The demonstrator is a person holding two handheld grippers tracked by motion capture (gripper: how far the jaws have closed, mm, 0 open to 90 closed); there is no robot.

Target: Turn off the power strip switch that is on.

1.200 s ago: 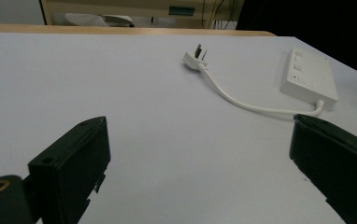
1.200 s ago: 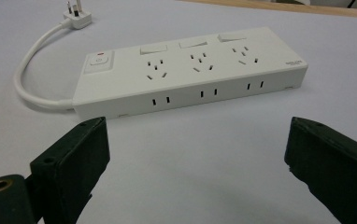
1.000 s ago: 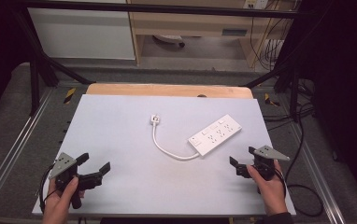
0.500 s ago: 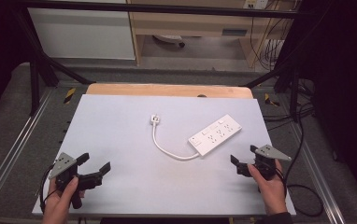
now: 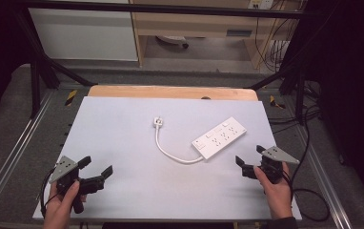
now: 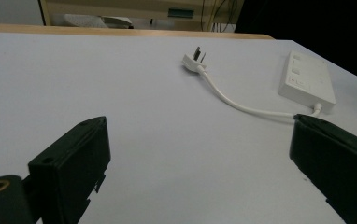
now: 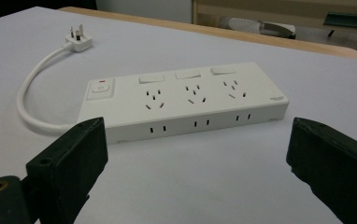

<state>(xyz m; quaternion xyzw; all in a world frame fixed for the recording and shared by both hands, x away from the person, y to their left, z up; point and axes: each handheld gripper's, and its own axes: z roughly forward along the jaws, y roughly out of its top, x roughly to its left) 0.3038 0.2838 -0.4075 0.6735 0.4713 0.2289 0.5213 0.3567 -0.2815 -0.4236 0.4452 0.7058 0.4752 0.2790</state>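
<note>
A white power strip (image 5: 219,138) lies flat right of centre on the pale mat (image 5: 123,133). Its short white cable (image 5: 170,151) curves left and back to a white plug (image 5: 158,122). The strip (image 7: 186,98) shows three socket groups and a switch close ahead in the right gripper view. My right gripper (image 5: 249,162) hovers open just right of the strip's near end, touching nothing. At the front left corner my left gripper (image 5: 96,167) is held open, far from the strip (image 6: 307,79) and the plug (image 6: 194,60), which lie ahead of it.
The mat lies on a wooden tabletop (image 5: 170,91) whose far edge shows as a strip. Metal frame rails (image 5: 13,152) run along both sides. Black cables (image 5: 308,191) trail off the right side. Furniture (image 5: 194,24) stands on the floor beyond the table.
The right gripper has drifted slightly down and toward the near edge. The left gripper and the power strip have stayed where they were.
</note>
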